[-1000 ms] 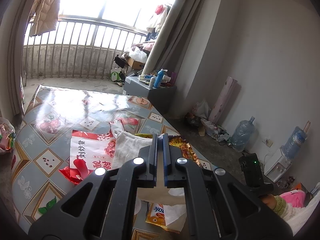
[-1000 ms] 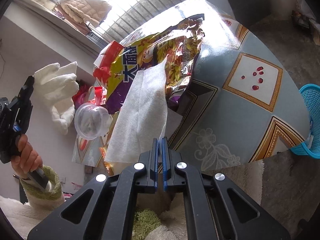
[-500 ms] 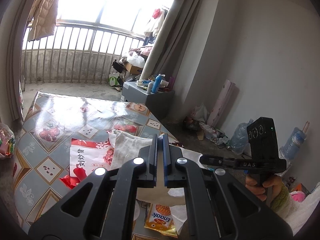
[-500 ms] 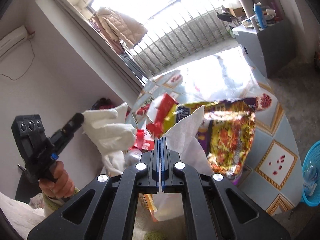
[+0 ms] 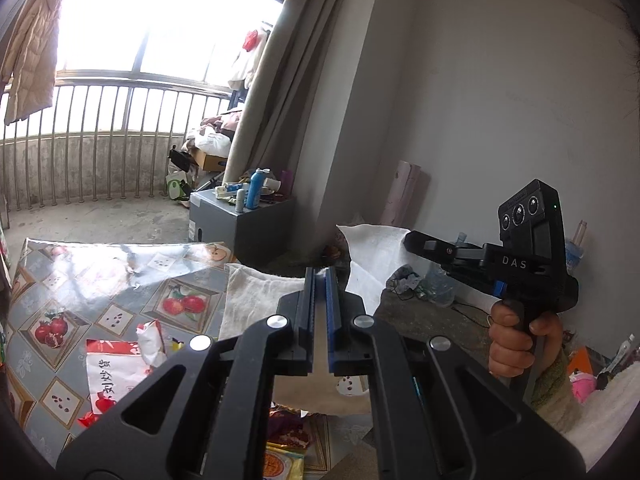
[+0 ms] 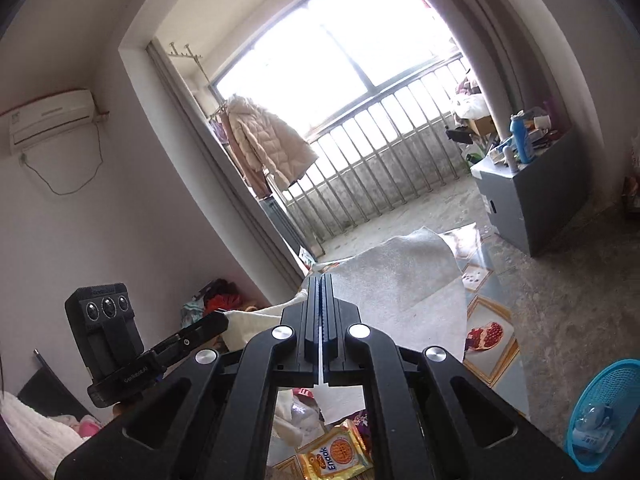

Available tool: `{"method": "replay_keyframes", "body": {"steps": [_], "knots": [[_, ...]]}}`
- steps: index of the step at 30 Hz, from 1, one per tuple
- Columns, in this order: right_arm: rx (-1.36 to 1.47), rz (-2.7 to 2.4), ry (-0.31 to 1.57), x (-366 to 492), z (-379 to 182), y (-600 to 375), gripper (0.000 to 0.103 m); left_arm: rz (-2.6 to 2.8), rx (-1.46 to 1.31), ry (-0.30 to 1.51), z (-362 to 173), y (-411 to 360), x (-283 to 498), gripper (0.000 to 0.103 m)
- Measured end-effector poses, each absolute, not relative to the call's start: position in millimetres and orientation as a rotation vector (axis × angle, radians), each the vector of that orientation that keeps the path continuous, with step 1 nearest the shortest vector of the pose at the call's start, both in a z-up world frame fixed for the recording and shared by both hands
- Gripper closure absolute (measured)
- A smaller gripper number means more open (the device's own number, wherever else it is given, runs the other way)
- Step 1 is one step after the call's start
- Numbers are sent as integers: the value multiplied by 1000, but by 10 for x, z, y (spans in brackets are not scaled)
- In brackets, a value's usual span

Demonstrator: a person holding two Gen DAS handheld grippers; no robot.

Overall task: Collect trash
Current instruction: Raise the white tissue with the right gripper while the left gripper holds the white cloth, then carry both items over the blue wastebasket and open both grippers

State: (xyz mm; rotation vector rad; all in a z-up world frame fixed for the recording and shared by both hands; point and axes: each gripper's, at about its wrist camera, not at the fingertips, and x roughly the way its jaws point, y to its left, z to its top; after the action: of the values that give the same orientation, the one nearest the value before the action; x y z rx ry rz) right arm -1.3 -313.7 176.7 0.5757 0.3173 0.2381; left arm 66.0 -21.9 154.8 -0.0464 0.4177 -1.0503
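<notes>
- Left gripper [image 5: 319, 280] is raised above the table [image 5: 72, 280], its jaws narrowed down on the edge of a white cloth [image 5: 256, 300] that hangs off toward nine o'clock of the fingertips.
- Over at three o'clock in the left wrist view, there's the right gripper [image 5: 412, 240], held up in a hand [image 5: 516, 340], with a white paper sheet [image 5: 372, 252] pinched at its tip.
- From the right wrist view, the right gripper [image 6: 321, 280] has its fingers pressed together on that paper sheet [image 6: 404, 280], which fans up and out toward one o'clock.
- Left gripper [image 6: 216, 324] sits at nine o'clock here, the cloth [image 6: 256, 320] trailing from its tip.
- Down on the table [image 6: 492, 344] there's more trash: a red-and-white snack bag [image 5: 108, 376] at eight o'clock in the left wrist view, a yellow Enaok packet [image 6: 336, 456] at six o'clock in the right wrist view.
- A blue basket [image 6: 604, 412] sits on the floor at four o'clock in the right wrist view, with something small inside it.
- Grey cabinet [image 5: 240, 224] with a blue bottle [image 5: 254, 188] stands beyond the table.
</notes>
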Motion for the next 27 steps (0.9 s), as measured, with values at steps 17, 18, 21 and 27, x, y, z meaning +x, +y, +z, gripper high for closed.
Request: {"method": "replay_keyframes", "body": {"steps": [17,18,21,27], "knots": [[629,-216,357,-1014,1252,-4756,102,-1452,121,671,1041,-3076,275,100],[640,-232,374,-1019,1162,-4842,102,-1458,140,695,953,-3242,254,100],[684,-277,436,-1018,837,-5088,102,-1462,202,776,642,-3715,206,100],[809,-346,560,-883,15,-5575,102,-1422,316,942,-104,-4426,192,100]]}}
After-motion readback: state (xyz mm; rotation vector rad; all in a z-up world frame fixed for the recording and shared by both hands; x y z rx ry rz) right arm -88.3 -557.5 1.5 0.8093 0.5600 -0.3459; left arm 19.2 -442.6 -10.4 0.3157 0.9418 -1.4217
